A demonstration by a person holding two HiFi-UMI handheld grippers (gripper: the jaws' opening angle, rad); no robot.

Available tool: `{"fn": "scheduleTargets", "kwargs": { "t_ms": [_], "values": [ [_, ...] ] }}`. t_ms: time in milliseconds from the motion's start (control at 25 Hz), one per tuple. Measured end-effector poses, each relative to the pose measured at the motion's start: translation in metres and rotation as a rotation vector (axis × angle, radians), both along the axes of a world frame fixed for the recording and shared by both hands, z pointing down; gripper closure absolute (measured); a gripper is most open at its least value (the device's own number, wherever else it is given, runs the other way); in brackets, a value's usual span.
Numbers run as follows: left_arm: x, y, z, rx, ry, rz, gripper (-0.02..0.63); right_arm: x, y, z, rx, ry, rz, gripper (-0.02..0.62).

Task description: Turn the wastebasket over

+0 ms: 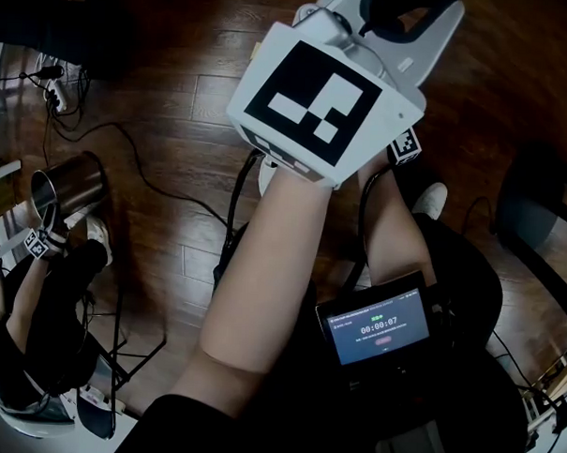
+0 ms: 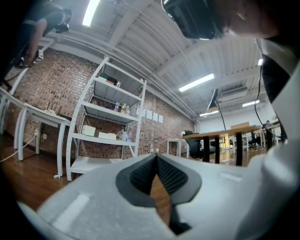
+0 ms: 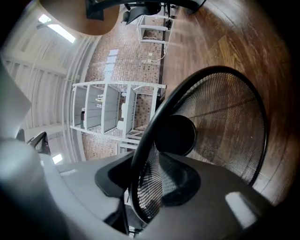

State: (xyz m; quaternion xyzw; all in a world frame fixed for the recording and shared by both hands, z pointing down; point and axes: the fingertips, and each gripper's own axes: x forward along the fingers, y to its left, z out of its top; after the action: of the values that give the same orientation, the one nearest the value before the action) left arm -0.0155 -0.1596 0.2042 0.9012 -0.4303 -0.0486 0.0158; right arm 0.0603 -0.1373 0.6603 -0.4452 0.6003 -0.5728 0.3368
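- Astride the wastebasket [image 3: 224, 119] rim with right gripper [image 3: 150, 169] fingers apart, not pinching: seemingly set for tipping.
- Sideways near the floor [image 3: 236, 40], mouth facing those fingers.
- Clenched empty on the left gripper [image 2: 156, 163], kept clear.

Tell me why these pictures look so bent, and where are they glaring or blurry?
Left gripper view: the wide lens bows the shelf unit, ceiling lights glare white, corners go black. Right gripper view: the mesh wastebasket bulges, its near rim soft. Head view: dim wooden floor, while the small screen glows.
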Motion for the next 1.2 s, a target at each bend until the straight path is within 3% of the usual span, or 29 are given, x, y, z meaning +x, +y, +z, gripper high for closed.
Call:
{"fn": "scheduleTargets", "kwargs": {
  "t_ms": [240,520,840,1200],
  "values": [
    [-0.003,-0.001,0.001,-0.009,0.009,-0.008,0.603,0.004,-0.009,-0.006,0.026,0.053,-0.031,0.577],
    [-0.004,0.0,-0.002,-0.001,0.007,-0.013,0.604,0.006,-0.021,-0.012,0.059,0.11,-0.069,0.584],
    [-0.009,0.002,-0.003,-0.02,0.012,-0.015,0.603,0.03,-0.037,-0.028,0.03,0.138,-0.062,0.584],
    [-0.01,0.003,-0.01,0.014,0.044,-0.044,0.603,0.042,-0.063,-0.058,0.033,0.572,-0.492,0.586]
  ]
}}
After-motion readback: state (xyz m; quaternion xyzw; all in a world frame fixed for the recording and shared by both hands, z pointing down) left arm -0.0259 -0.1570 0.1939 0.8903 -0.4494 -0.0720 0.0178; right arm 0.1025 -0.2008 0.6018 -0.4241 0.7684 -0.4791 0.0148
